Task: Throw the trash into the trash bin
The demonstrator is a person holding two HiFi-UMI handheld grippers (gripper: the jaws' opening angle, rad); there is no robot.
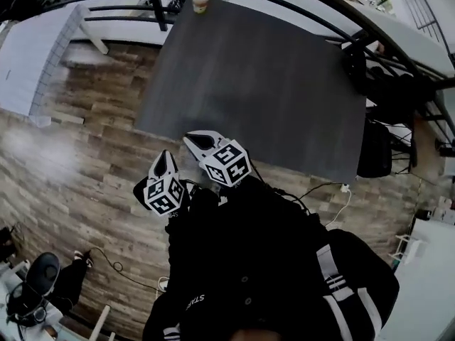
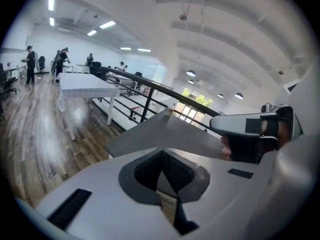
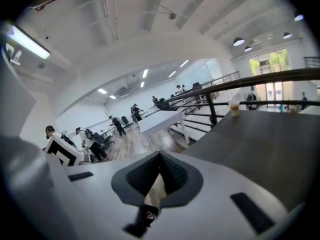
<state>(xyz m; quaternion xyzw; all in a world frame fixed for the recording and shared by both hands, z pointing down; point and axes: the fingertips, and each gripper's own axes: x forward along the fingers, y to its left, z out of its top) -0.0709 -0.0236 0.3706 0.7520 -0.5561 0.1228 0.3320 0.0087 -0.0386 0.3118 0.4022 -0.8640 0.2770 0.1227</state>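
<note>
Both claws are pinched together with nothing between the jaws. The left gripper and right gripper sit side by side at lower centre of the head view, by the near edge of the dark grey table. Open tabletop runs from them up to the cup - it's upright at the far edge, top centre, just in front of the black railing. Wide wood floor spreads left of the table. It's 1 clear plastic cup with a lid, a straw and a brownish drink inside.

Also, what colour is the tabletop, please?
The tabletop is dark grey, clearest in the head view.
</note>
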